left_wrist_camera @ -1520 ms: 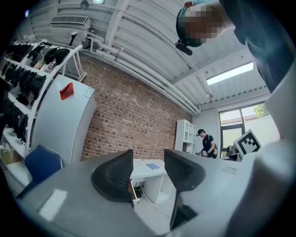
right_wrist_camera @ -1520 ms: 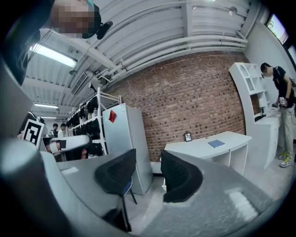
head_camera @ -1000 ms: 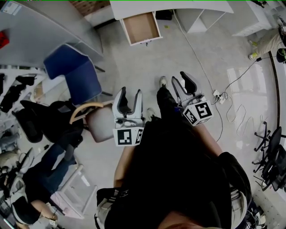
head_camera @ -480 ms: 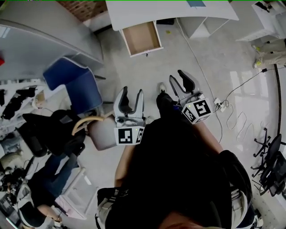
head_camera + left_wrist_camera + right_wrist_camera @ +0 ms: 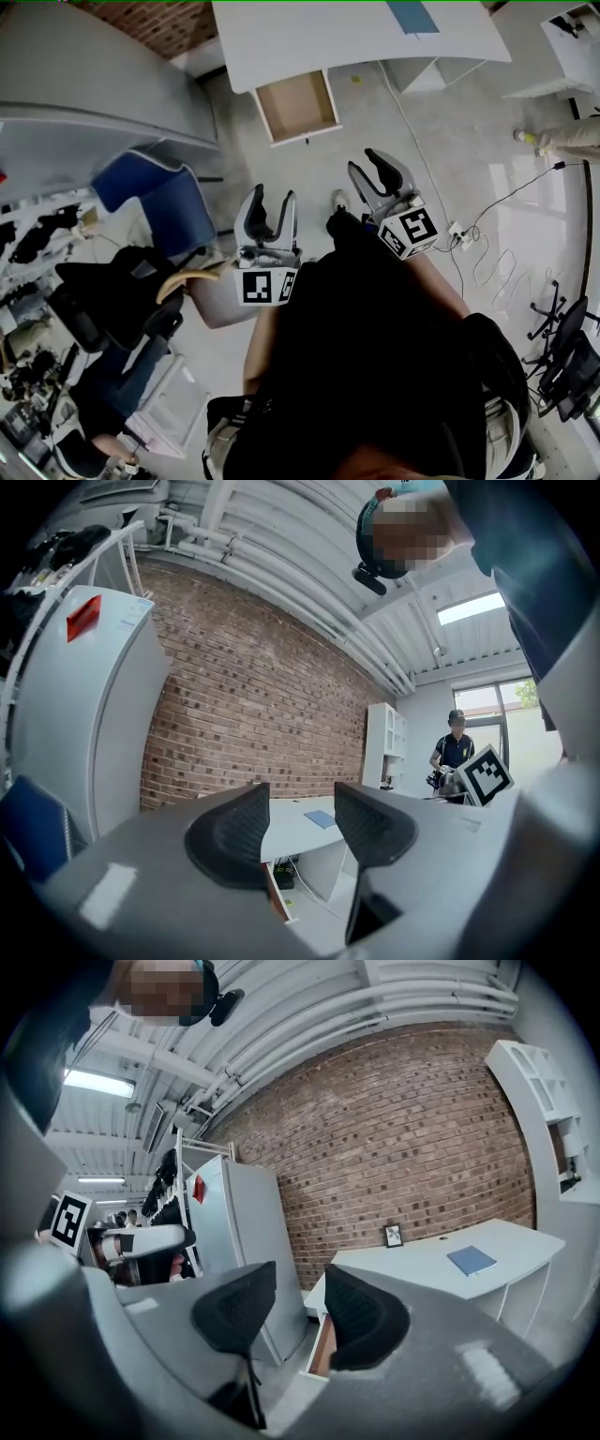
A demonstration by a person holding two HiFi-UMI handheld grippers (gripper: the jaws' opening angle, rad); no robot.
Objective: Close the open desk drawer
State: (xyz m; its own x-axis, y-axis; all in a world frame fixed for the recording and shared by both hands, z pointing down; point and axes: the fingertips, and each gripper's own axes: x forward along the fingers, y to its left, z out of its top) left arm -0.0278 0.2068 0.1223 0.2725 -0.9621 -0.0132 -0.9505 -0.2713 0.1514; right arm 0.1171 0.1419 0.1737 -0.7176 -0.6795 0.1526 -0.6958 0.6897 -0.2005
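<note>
— Two tools, both empty? Why carry them like that?

— Empty, yes. Just below the middle of the head view, the left tool point(image 5: 270, 208) has its grey jaws and black pads standing apart with only air between them. The right tool point(image 5: 377, 173) beside it is spread the same way. Both are held out level ahead of the person, I'd guess so that either can push.

— Is anything close by in the way?

— A blue padded chair point(image 5: 155, 187) sits at the left, off the line. The pale grey floor point(image 5: 309, 169) ahead of the tools looks bare.

— And the thing to push?

— That's the open drawer with a white front and a bare brown inside point(image 5: 298, 103). It is pulled out from under the white tabletop point(image 5: 328, 42) at the top of the frame, well apart from both tools.

— So it's untouched?

— Nothing touches it yet, so I judge the step to be the approach. Its front faces the person, so a straight shove should shut it.

— What's beyond it?

— A flat blue book point(image 5: 412, 16) lies on the tabletop, and it has no part in this.
</note>
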